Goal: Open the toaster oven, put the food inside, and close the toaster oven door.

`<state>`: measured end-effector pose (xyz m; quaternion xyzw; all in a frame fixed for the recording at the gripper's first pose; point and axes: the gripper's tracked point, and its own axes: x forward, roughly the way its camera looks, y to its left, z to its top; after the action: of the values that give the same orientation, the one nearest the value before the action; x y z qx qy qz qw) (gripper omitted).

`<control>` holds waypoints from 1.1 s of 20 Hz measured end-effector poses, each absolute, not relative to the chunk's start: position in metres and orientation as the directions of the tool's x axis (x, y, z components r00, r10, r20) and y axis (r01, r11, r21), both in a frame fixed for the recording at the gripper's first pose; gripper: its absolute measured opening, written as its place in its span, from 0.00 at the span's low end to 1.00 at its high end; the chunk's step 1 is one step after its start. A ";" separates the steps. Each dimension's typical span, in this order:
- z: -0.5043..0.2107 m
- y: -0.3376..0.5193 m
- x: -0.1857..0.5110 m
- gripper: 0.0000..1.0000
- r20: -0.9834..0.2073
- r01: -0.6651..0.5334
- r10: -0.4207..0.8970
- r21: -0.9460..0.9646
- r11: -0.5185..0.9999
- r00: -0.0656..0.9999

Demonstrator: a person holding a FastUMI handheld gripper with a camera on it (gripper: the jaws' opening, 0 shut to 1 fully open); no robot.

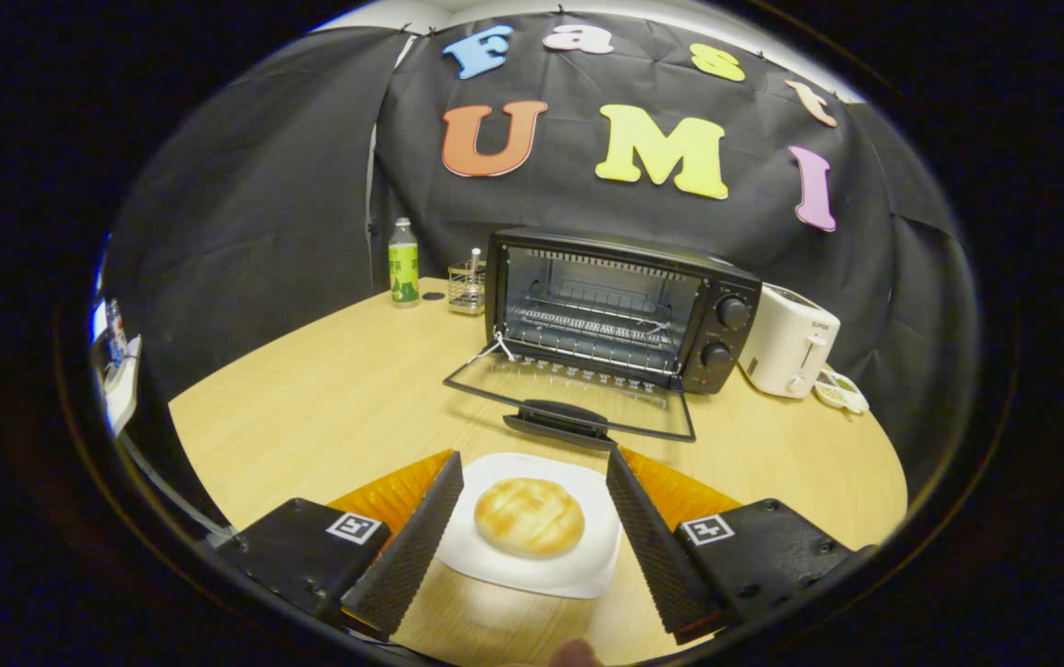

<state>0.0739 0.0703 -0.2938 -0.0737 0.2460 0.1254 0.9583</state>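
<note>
bright overhead light | soft shadows | fisheye bending at edges | mostly sharp

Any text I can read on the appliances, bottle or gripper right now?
Toaster oven: marks by the knobs, too small to read.
White toaster: small mark on its side, blurred.
Bottle: label print unreadable.
Gripper: square coded markers, no words; fingers open either side of the bun on its plate.

Oven door (pixel 569 394) lies open; bare table (pixel 328 408) left, toaster (pixel 789 352) crowds right
</note>
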 end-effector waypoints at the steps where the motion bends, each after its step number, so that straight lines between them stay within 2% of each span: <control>1: -0.298 0.069 0.073 1.00 -0.490 -0.279 0.201 -0.090 0.956 0.848; 7: -0.336 0.077 0.068 1.00 -0.563 -0.333 0.221 -0.103 0.937 0.796; 14: -0.361 0.075 0.071 0.98 -0.608 -0.317 0.174 -0.136 0.939 0.775; 21: -0.354 0.071 0.073 0.57 -0.582 -0.296 0.201 -0.071 0.953 0.788; 22: -0.350 0.067 0.075 0.56 -0.574 -0.280 0.199 -0.055 0.958 0.794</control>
<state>0.0746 0.0665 -0.3500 -0.0687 0.2946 0.1268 0.9447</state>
